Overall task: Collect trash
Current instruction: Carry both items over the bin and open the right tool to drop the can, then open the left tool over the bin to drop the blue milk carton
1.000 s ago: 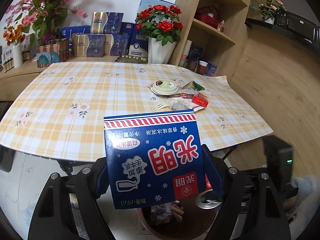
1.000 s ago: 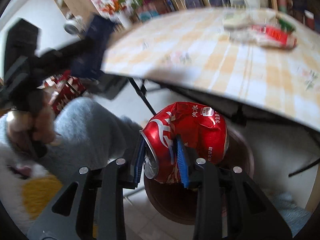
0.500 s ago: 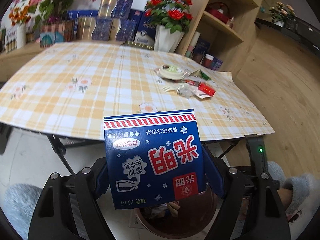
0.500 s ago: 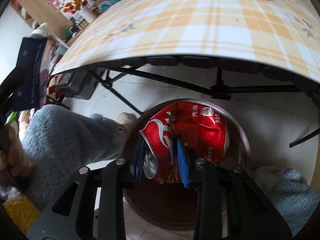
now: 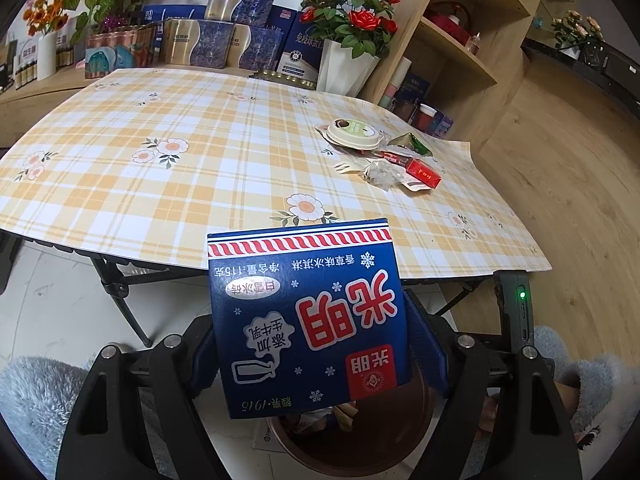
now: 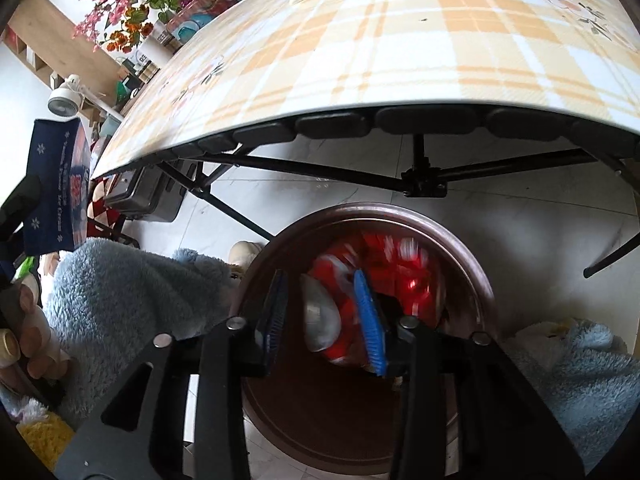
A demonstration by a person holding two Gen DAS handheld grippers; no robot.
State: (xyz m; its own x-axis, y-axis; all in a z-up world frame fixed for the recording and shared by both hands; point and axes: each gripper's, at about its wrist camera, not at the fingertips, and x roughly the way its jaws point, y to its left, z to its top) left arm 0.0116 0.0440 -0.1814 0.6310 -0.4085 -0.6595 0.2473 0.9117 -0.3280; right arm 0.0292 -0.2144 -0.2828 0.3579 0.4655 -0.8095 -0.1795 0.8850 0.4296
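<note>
— Red and blurred, that's the crushed can [image 6: 384,280]: it sits between the blue pads [image 6: 370,320] of the right hand-held gripper [image 6: 322,320], over the mouth of the brown bin [image 6: 472,276].

— Is it clamped?

— No. The jaws are opening; the left pad stands clear of the can's silver end, and the right pad lies along its side, though the smear of the can hides whether they touch. The can is inside the rim line of the bin, above its dark floor.

— And the left hand-held gripper [image 5: 316,344]?

— Its jaws stand wide and press on both sides of a dark blue carton [image 5: 308,316] with a red-and-white rope band and white snowflakes. The carton is held flat-face toward the camera, print upside down. From the right wrist view the same carton appears at the far left, edge-on, above a fuzzy blue-grey sleeve [image 6: 128,292].

— Where is it relative to the bin?

— Above it. In the left wrist view the bin's rim shows just below the carton's near edge, with some scraps inside.

— What is left on the counter [image 5: 200,168]?

— A small heap of trash [image 5: 384,156] toward the far right of the yellow plaid cloth: a round cream lid, a green wrapper, a red packet, a crumpled clear wrapper. It is well apart from both hand-held grippers.

— Anything behind?

— A white vase of red roses [image 5: 348,40] and stacked blue gift boxes [image 5: 224,28] along the far edge, with wooden shelves to the right.
</note>
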